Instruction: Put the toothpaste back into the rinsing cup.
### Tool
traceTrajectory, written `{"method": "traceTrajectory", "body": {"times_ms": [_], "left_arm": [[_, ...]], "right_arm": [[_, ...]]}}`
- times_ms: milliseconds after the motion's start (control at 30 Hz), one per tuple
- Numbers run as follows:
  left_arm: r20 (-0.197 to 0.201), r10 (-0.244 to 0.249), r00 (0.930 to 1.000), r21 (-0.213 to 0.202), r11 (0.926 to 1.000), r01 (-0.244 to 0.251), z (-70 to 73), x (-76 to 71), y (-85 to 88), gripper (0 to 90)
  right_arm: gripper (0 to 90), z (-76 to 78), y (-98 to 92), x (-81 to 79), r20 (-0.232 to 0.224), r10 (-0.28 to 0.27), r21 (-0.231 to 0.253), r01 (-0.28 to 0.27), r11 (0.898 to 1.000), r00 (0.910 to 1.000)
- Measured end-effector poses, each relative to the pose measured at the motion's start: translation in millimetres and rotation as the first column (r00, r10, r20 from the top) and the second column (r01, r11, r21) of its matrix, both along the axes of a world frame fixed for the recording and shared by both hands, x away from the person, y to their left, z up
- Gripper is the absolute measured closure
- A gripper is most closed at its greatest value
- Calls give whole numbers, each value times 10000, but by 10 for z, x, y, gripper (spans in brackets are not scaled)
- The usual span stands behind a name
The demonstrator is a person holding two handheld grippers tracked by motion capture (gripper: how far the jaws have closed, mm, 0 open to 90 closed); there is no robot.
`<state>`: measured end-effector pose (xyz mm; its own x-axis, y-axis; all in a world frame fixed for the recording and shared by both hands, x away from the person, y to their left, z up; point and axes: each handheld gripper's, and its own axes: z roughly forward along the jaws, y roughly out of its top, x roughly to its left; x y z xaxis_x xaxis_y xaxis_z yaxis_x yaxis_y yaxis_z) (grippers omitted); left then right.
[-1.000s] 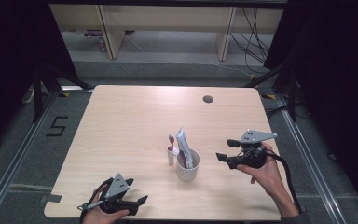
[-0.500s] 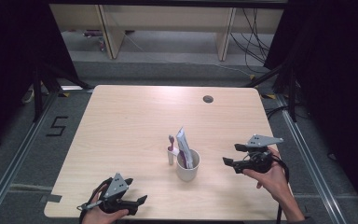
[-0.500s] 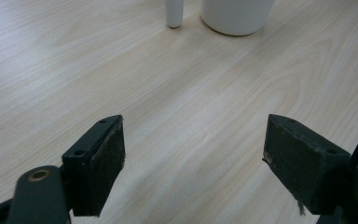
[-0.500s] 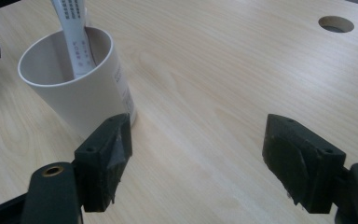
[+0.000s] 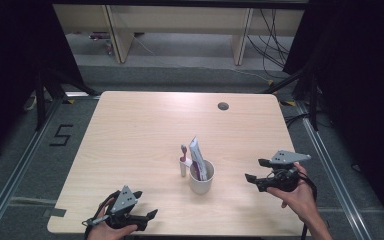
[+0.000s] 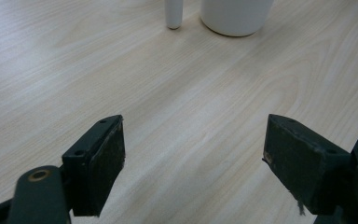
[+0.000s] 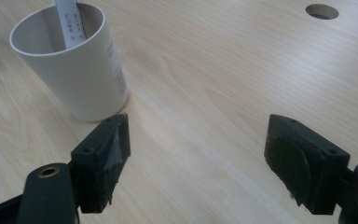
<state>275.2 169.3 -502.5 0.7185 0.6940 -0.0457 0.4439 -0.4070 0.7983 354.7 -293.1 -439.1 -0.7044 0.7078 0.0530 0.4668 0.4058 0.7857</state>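
A white cup [image 5: 201,179] stands on the table a little front of centre, with a toothpaste tube [image 5: 198,156] upright in it. A white toothbrush [image 5: 183,161] stands just left of the cup. My right gripper [image 5: 254,170] hovers to the right of the cup, pointing at it. Its jaws have just been opening and stand open with nothing between them. In the right gripper view the cup [image 7: 74,65] and tube [image 7: 67,21] lie ahead on the left of the gripper [image 7: 196,149]. My left gripper [image 5: 146,204] rests open near the front left edge, holding nothing.
A light wooden table [image 5: 145,130] carries a round cable hole [image 5: 223,106] at the back right. In the left gripper view the cup's base [image 6: 235,16] and the toothbrush foot [image 6: 173,14] lie far ahead. Dark floor and shelving surround the table.
My right gripper has drawn back from the cup toward the near right and sunk a little, jaws wider. The left gripper has kept still.
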Motion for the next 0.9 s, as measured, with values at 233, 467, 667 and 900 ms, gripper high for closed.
{"method": "traceTrajectory", "body": {"times_ms": [233,467,667,900], "left_arm": [[-35,-51,10000,-80,10000,51,-4,2,-5,200],[-34,-98,9999,-174,9998,97,-14,5,-12,197],[6,-37,10000,-200,9998,38,-17,-1,-17,197],[14,-14,10000,-229,9997,14,-14,-4,-17,195]], "right_arm": [[221,-70,-72,-77,-130,-166,39,167,9999,9998],[217,-112,-113,-114,-25,-28,-17,28,10000,10000],[209,-149,-99,-216,-35,57,10,-57,10000,10000],[188,-221,-90,-315,-280,94,-14,-94,10000,9996]]}}
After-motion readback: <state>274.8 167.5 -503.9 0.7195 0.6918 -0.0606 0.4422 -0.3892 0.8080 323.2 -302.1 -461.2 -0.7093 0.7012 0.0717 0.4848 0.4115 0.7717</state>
